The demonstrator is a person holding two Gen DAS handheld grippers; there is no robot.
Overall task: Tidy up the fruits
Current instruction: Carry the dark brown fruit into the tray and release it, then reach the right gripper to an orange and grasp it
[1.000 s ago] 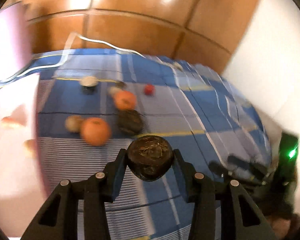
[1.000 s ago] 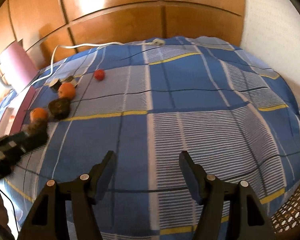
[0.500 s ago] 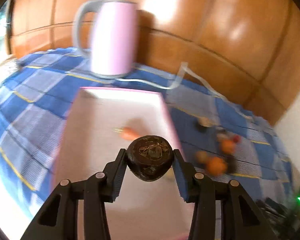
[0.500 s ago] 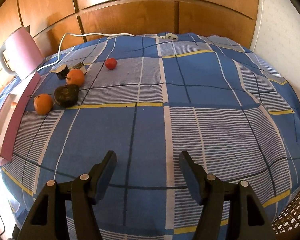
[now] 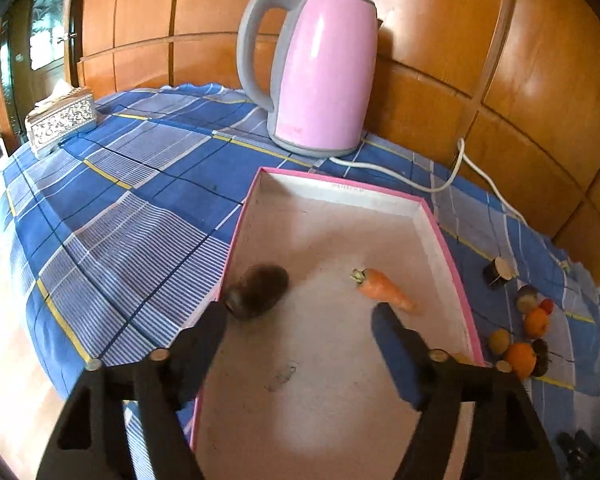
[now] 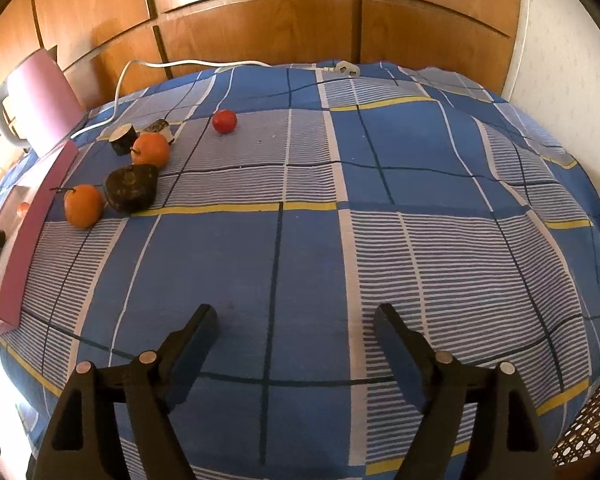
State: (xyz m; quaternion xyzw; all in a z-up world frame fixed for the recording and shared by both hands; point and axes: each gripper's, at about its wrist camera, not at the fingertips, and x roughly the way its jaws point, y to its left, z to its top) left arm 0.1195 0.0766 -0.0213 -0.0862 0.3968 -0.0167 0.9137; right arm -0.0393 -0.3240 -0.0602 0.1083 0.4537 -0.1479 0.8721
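Pink tray [image 5: 446, 240] collects produce: dark fruit [image 5: 258, 290], blurred, probably just dropped; left gripper [image 5: 300, 320] fingers opening, empty; right gripper [image 6: 296, 322] fingers opening, empty, over bare cloth.

Left gripper [image 5: 300, 316]: pitched steeply downward, jaws opening and spread wide, with nothing pressed between the pads; the left fingertip [image 5: 216, 316] lies just beside a blurred dark fruit [image 5: 257, 290] ahead of it. Right gripper [image 6: 294, 320]: also angled downward, jaws opening wide, both black fingers [image 6: 192, 336] symmetric, with nothing between them.
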